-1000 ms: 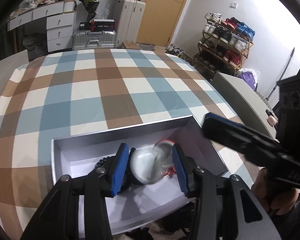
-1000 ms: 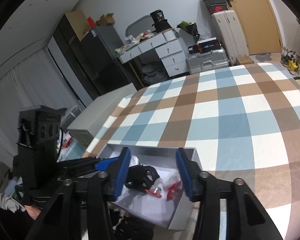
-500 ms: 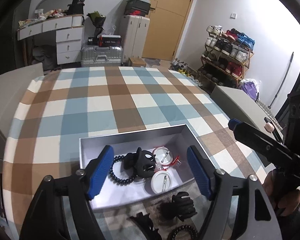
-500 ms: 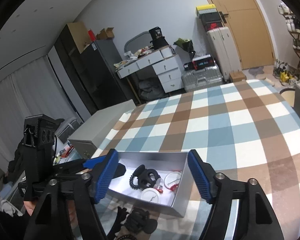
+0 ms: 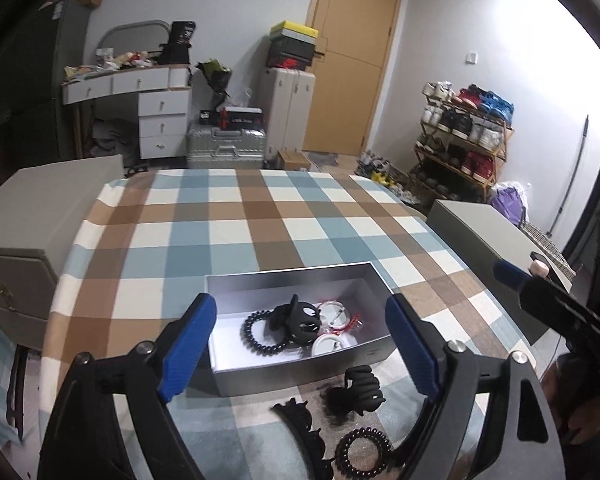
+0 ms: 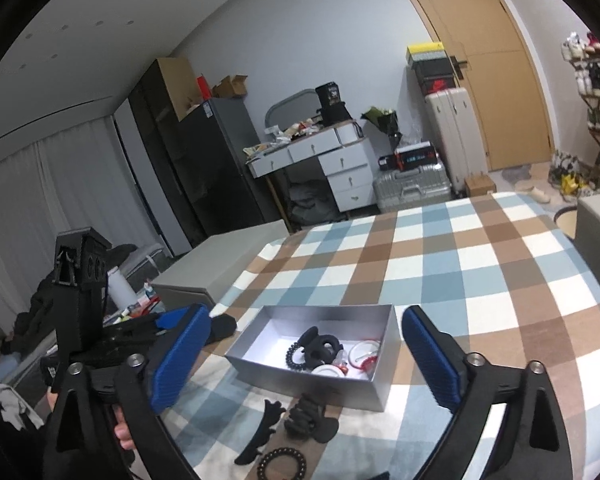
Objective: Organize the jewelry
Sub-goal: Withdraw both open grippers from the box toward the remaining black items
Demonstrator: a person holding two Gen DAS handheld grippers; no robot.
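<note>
A silver box (image 5: 300, 374) (image 6: 300, 386) sits on the checked table. In it lie a black hair claw (image 5: 300, 320) (image 6: 320, 346), a black coil hair tie (image 5: 260, 334), a white round badge (image 5: 330, 344) and red-rimmed pieces (image 5: 340, 320). In front of the box on the cloth lie a black claw clip (image 5: 356, 396) (image 6: 310, 416), a flat black clip (image 5: 304, 432) (image 6: 264, 432) and a black bead bracelet (image 5: 364, 450) (image 6: 282, 464). My left gripper (image 5: 300, 348) is open and empty, above and behind the box. My right gripper (image 6: 306, 356) is open and empty too.
The checked cloth (image 5: 260, 220) covers the table. Grey boxes stand at the left (image 5: 32, 216) and at the right (image 5: 484, 232). Suitcases, a white desk and a shoe rack stand at the back of the room.
My left gripper let go of the white badge in the box, opened wide and drew back and up. My right gripper also opened wider and pulled back. The loose clips came into view.
</note>
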